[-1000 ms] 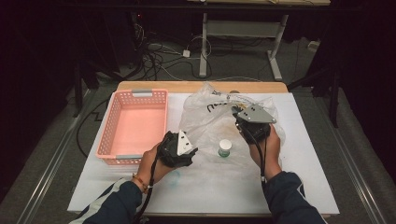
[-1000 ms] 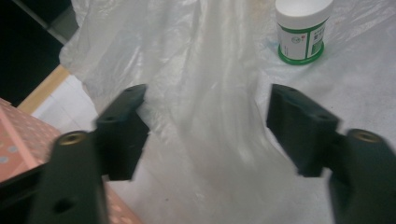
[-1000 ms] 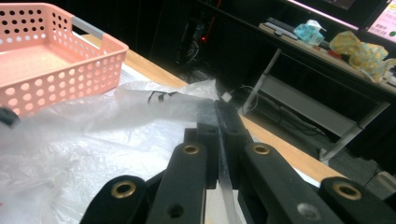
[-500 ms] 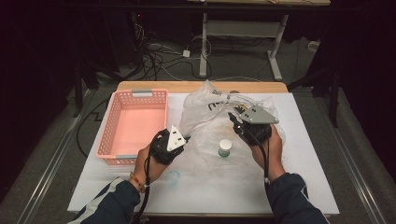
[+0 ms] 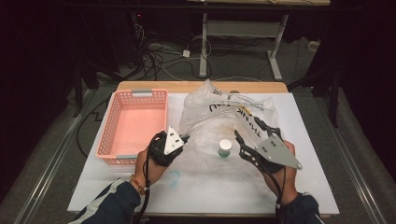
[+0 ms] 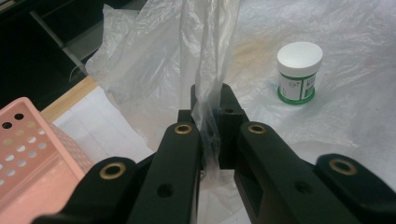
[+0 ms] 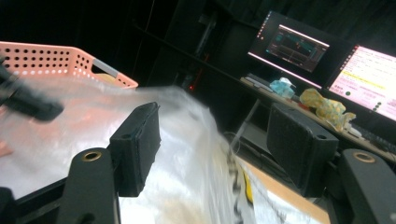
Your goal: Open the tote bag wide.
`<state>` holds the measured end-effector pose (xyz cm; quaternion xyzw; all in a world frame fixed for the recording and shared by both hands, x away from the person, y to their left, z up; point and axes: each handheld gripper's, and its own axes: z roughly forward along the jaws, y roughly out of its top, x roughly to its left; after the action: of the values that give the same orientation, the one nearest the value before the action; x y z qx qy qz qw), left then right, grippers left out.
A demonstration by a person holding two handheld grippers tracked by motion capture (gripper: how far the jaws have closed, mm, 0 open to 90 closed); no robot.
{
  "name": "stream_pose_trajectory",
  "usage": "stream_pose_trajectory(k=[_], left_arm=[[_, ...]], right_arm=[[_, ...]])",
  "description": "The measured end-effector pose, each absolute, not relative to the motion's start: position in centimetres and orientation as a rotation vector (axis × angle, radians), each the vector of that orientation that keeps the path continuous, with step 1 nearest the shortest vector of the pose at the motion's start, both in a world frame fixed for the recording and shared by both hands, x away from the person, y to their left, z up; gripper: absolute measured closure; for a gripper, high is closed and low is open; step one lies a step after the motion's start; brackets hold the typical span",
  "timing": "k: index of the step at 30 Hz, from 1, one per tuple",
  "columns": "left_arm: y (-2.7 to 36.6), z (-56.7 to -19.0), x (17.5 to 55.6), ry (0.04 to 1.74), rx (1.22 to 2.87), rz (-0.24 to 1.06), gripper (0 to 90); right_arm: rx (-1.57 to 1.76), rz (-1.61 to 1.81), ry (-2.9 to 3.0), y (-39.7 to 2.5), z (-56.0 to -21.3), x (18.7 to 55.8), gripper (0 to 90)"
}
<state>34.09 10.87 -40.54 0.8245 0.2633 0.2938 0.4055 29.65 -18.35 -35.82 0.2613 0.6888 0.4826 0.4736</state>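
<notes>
I am pinching the thin, slippery plastic bag (image 6: 210,56) between my left fingers (image 6: 189,140); my right fingers (image 7: 140,144) are spread apart beside its limp edge.

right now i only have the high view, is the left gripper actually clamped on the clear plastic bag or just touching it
Observer: Clamped. In the left gripper view the left gripper has its jaws shut on a pinched fold of the clear plastic bag.
Operator: and the right one, got anything
Observer: No. In the right gripper view the right gripper stands with its jaws wide apart, the bag film lying between them unpinched.
Operator: what's on that little white-lidded jar
Observer: The small white-lidded jar has a green band at its base and a green-and-white label, and stands upright on the bag film.
</notes>
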Motion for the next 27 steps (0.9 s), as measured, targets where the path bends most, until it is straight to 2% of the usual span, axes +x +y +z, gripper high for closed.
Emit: stream_pose_trajectory(k=[1, 4, 11, 16, 23, 24, 26, 27], left_arm=[[11.0, -40.5, 34.0, 0.663, 2.069, 0.75, 87.0], [11.0, -40.5, 33.8, 0.658, 2.048, 0.763, 87.0], [10.8, -40.6, 33.5, 0.645, 2.036, 0.783, 87.0], [10.7, -40.6, 33.5, 0.641, 2.032, 0.782, 87.0], [10.7, -40.6, 33.3, 0.636, 2.032, 0.786, 87.0], [10.7, -40.6, 33.3, 0.633, 2.033, 0.787, 87.0], [10.7, -40.7, 33.3, 0.632, 2.034, 0.787, 87.0], [10.7, -40.7, 33.3, 0.632, 2.034, 0.787, 87.0]], right_arm=[[0.652, 1.184, 1.696, -19.6, -37.0, 28.5, 34.7], [0.654, 1.16, 1.698, -20.8, -38.3, 27.5, 33.8], [0.74, 1.032, 1.807, -24.6, -43.3, 25.3, 25.2], [0.885, 1.041, 1.852, -26.8, -44.2, 25.2, 21.0], [1.03, 0.858, 2.008, -26.3, -46.5, 27.0, 18.3], [1.074, 0.851, 2.04, -26.7, -46.9, 27.6, 27.0], [1.067, 0.871, 2.019, -26.8, -46.8, 27.6, 35.2], [1.062, 0.861, 2.022, -26.8, -46.8, 27.6, 43.2]])
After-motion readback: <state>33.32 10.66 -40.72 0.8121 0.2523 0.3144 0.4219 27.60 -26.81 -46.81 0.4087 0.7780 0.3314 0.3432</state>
